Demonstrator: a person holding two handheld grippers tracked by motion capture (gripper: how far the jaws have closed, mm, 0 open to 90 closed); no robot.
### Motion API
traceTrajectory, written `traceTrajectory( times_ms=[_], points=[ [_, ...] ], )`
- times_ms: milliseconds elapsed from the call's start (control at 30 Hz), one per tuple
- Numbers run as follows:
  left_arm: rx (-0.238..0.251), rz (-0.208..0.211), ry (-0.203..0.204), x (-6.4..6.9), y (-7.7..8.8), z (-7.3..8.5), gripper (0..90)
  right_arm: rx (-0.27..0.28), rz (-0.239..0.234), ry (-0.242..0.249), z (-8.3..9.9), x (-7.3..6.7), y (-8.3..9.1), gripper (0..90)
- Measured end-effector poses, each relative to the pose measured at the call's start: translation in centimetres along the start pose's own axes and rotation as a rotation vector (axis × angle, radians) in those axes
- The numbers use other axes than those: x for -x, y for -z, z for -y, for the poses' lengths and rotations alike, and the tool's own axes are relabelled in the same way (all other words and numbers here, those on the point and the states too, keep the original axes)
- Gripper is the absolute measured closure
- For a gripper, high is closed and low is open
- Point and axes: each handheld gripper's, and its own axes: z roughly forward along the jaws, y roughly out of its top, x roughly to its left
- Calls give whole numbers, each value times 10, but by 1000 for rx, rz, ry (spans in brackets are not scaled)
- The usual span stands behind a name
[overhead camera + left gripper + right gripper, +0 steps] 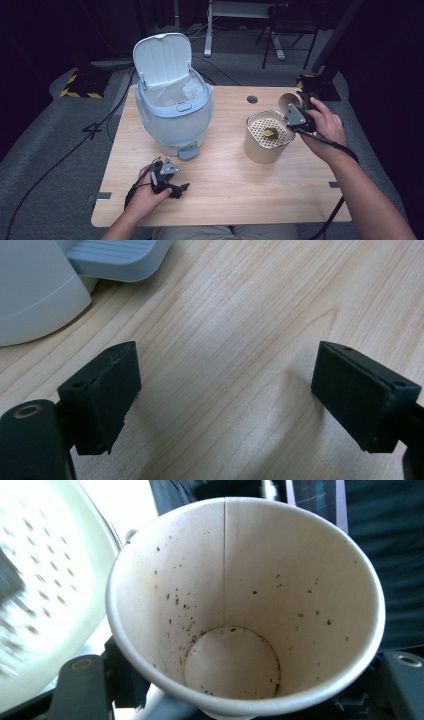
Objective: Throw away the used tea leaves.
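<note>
- Fingers of the left gripper [184, 187] stand wide apart with nothing between them, as the left gripper view shows; only bare wood of the table [240, 340] lies in the gap.
- Left hand [150, 192] rests low on the near part of the table, forearm coming in from the bottom edge, gripper lying level and pointing right.
- Just beyond it stands the pale blue bin [174, 107], lid tipped up and back, its foot pedal [117, 257] close ahead of the left gripper.
- Right hand [325, 125] is raised at the far right, wrist bent inward.
- Right gripper [299, 106] clasps a paper cup [245, 605] by its lower part, the cup tipped on its side with its mouth toward the camera, its inside speckled with dark flecks.
- Cup sits just beside the far rim of the round canister [267, 137], whose perforated tray holds a small dark lump.
</note>
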Motion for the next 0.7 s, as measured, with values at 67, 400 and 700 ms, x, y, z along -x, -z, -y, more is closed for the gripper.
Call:
traceTrajectory(
  times_ms=[67, 400, 700],
  points=[
    [0, 0, -2, 0, 1, 1, 130, 55, -119, -235, 6, 9, -1, 285],
    [0, 2, -1, 0, 1, 1, 128, 168, -383, -725, 19, 23, -3, 281],
    [0, 2, 0, 0, 2, 2, 128, 275, -526, -903, 29, 36, -3, 281]
  ],
)
